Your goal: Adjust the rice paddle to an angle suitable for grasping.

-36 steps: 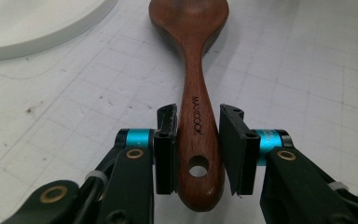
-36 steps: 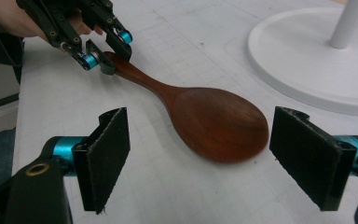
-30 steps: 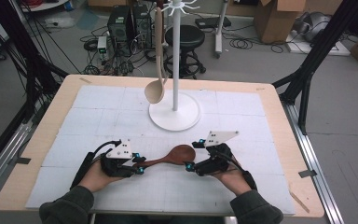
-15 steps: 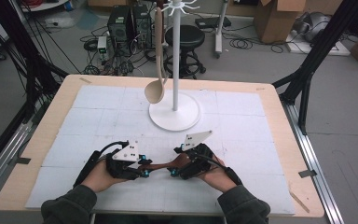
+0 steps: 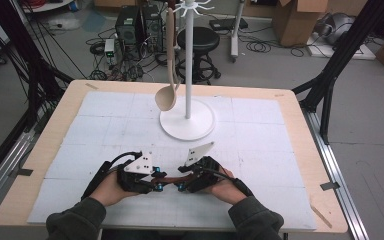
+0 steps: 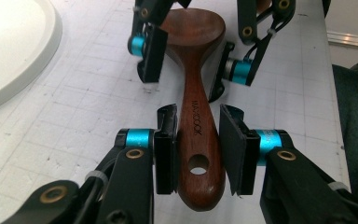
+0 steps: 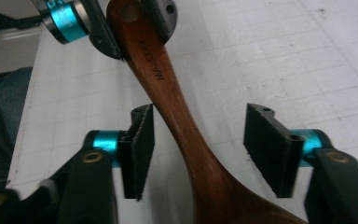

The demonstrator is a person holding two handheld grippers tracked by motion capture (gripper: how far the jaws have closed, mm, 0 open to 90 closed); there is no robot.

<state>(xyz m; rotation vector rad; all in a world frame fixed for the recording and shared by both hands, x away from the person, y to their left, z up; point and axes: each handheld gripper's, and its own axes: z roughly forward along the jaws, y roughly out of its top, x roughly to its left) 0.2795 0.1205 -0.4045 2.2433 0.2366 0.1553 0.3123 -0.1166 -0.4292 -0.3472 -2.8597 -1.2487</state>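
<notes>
While the dark wooden spoon [image 6: 197,116] lies flat on the white gridded mat [image 5: 105,130] near the person's edge of the counter [image 5: 60,115], both claws meet over it from opposite ends. In the left gripper view, the left claw [image 6: 197,144] stands around the handle end, beside the hanging hole. Its jaws are drawn in narrow, one pad flush against the handle's side and the other just at its edge, so the handle is clamped between them. The spoon's bowl points away from this claw, towards the right claw [image 6: 191,60] beyond it.

In the right gripper view, the right claw [image 7: 200,147] straddles the spoon's neck where it widens towards the bowl. Its jaws have just been closing and now stand about half open. The wood runs slantwise between the pads and lies close to one of them, but a clear gap shows on the other side, so this claw does not yet press on the spoon.

In the high view, the two hands sit close together, the left claw [image 5: 156,186] and right claw [image 5: 180,186] nearly tip to tip. Farther back stands a white rack [image 5: 187,120] on a round base, with a pale wooden ladle [image 5: 167,97] hanging from one of its hooks.
</notes>
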